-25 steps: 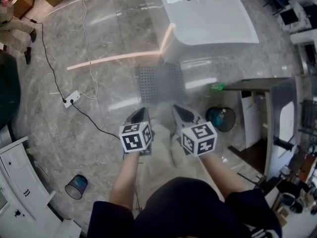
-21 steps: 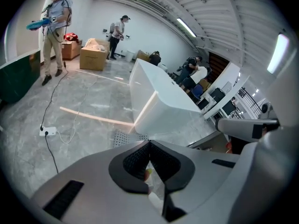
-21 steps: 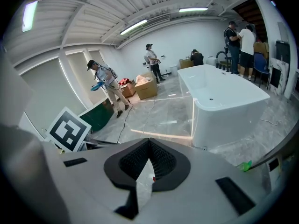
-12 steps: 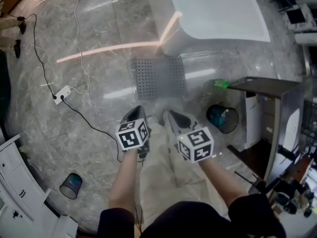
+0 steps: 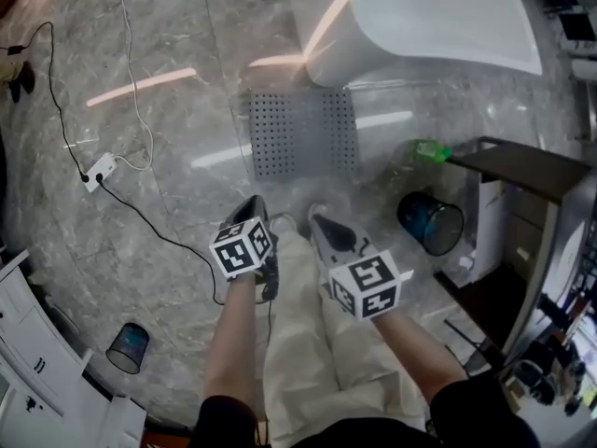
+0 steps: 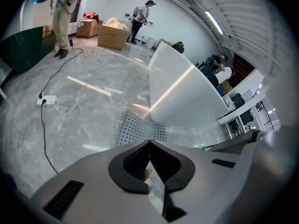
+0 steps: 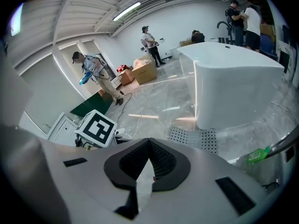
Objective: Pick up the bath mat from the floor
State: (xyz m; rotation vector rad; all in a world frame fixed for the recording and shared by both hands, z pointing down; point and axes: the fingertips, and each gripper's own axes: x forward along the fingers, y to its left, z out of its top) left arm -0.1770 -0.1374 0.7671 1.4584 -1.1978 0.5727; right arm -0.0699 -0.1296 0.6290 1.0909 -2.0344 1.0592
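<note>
The bath mat (image 5: 303,133) is a grey perforated rectangle lying flat on the marble floor, against the foot of the white bathtub (image 5: 420,17). In the head view my left gripper (image 5: 254,203) and right gripper (image 5: 317,217) hang side by side over the person's legs, short of the mat's near edge, both pointing down toward it. Each is shut with nothing between its fingers. The left gripper view shows the mat (image 6: 140,129) just beyond my left gripper (image 6: 149,141). In the right gripper view the mat (image 7: 194,136) lies ahead of my right gripper (image 7: 149,139).
A bin with a blue liner (image 5: 429,222), a green bottle (image 5: 432,150) and a dark table (image 5: 532,166) stand to the right. A power strip (image 5: 98,168) with trailing cables lies on the left. A small bin (image 5: 128,346) sits at the lower left. People (image 6: 63,13) stand far off.
Both grippers have come down toward the floor, still shut. The mat and bathtub look larger and nearer in the head view.
</note>
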